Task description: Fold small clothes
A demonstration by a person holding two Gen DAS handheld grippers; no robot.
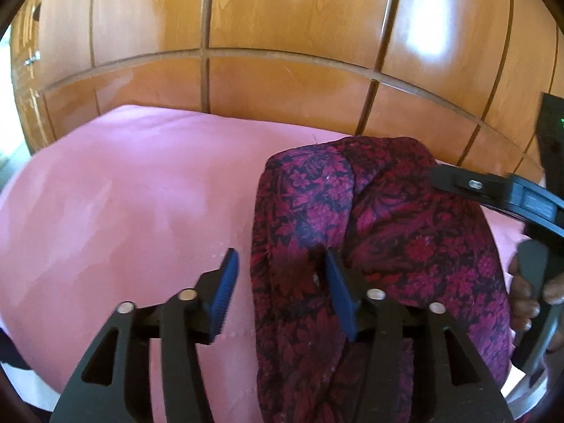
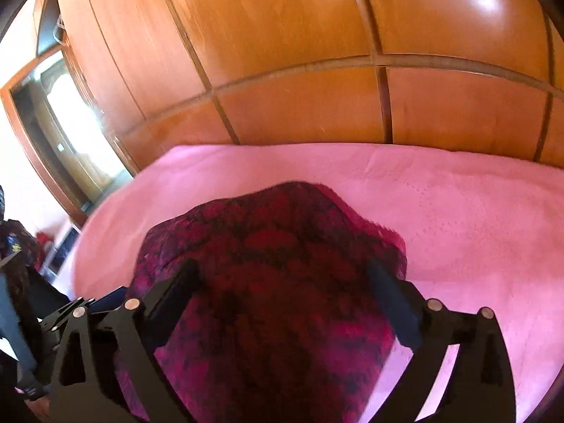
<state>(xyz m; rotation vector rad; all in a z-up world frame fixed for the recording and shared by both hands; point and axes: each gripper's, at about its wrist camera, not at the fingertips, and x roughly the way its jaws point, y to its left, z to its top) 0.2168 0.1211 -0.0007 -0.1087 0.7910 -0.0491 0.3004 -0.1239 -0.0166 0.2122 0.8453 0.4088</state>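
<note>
A dark red and black floral garment (image 1: 380, 246) lies bunched on the pink bedspread (image 1: 123, 211). My left gripper (image 1: 278, 264) is open over the garment's left edge; its right finger rests on the cloth, its left finger is over bare bedspread. The right gripper's body (image 1: 521, 194) shows at the right edge of the left wrist view, held in a hand. In the right wrist view the garment (image 2: 275, 282) fills the gap between the fingers of my right gripper (image 2: 285, 275), which is open wide just above it. The view is blurred.
A glossy wooden wardrobe (image 1: 282, 35) stands right behind the bed. The pink bedspread (image 2: 476, 229) stretches to the right of the garment. A mirror or doorway (image 2: 70, 123) and some clutter on the floor (image 2: 21, 264) are at the left.
</note>
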